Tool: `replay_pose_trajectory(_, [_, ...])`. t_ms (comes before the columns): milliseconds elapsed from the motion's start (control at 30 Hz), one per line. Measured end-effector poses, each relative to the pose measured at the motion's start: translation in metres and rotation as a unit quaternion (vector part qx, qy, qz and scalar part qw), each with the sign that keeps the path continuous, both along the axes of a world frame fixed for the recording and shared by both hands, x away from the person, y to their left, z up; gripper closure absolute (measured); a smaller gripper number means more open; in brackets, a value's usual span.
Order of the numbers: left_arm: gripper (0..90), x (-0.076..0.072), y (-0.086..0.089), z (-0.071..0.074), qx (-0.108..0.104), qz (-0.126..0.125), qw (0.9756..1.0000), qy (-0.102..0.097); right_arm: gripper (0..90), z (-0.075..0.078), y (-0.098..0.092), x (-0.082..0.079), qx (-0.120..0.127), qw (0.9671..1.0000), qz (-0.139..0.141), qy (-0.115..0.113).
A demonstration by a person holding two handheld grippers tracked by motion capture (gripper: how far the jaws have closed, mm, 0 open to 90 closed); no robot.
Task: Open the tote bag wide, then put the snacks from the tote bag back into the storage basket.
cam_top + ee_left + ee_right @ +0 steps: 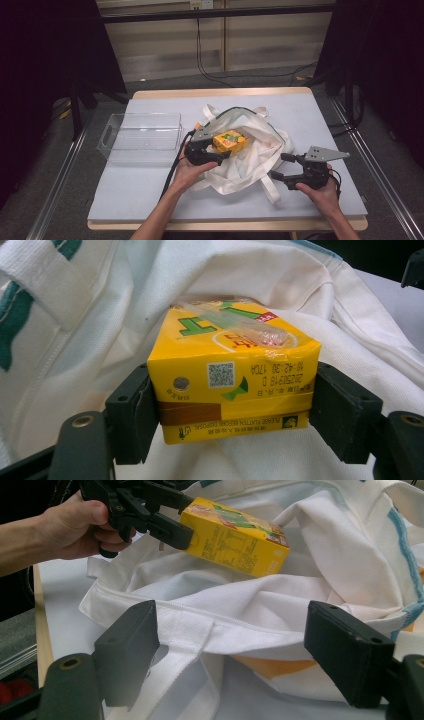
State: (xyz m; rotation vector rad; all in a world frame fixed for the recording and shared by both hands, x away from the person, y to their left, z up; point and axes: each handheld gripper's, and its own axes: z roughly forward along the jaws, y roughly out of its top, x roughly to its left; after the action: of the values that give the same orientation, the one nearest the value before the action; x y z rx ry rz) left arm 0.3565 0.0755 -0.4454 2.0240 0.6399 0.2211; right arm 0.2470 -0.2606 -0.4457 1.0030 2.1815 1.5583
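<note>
Clear plastic bin [142, 134] sits left of white bag [250, 150].

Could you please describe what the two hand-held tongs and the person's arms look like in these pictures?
Both the left tongs and the right tongs are black, each with two blocky, flat-faced jaws fixed by round fasteners. Each carries a grey three-cornered plate on top. A black cable trails from the left one. The person's forearms are bare, with no sleeves or gloves in sight.
</note>
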Motion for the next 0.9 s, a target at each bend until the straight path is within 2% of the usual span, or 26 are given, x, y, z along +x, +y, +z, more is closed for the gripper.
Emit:
replay_pose_trajectory(300, [27.2,-0.002,0.011,0.016,0.000,-0.001,1.0000,0.003,18.1,0.003,0.000,-0.007,0.003,0.9998,-0.017,-0.009])
replay_pose_trajectory(433, [27.2,-0.002,0.020,0.022,-0.011,-0.002,0.9999,0.005,17.6,0.002,0.002,-0.009,0.004,0.9997,-0.021,-0.010])
replay_pose_trajectory(500, [27.2,-0.001,0.023,0.025,-0.006,-0.002,1.0000,0.007,17.3,0.001,0.003,-0.013,0.001,0.9997,-0.025,-0.007])
replay_pose_trajectory(600, [27.2,0.000,0.027,0.030,-0.004,-0.006,0.9999,0.009,16.9,0.001,0.002,-0.018,0.000,0.9995,-0.032,-0.006])
replay_pose_trajectory(733, [27.2,-0.001,0.034,0.037,-0.015,-0.013,0.9997,0.011,16.8,-0.001,-0.001,-0.025,-0.001,0.9991,-0.042,-0.004])
replay_pose_trajectory(800, [27.2,-0.002,0.037,0.039,-0.013,-0.016,0.9997,0.011,16.8,-0.001,-0.001,-0.025,-0.002,0.9992,-0.041,-0.006])
replay_pose_trajectory(900, [27.2,-0.005,0.044,0.039,-0.021,-0.027,0.9994,0.013,16.8,-0.001,0.001,-0.024,-0.001,0.9992,-0.041,-0.005])
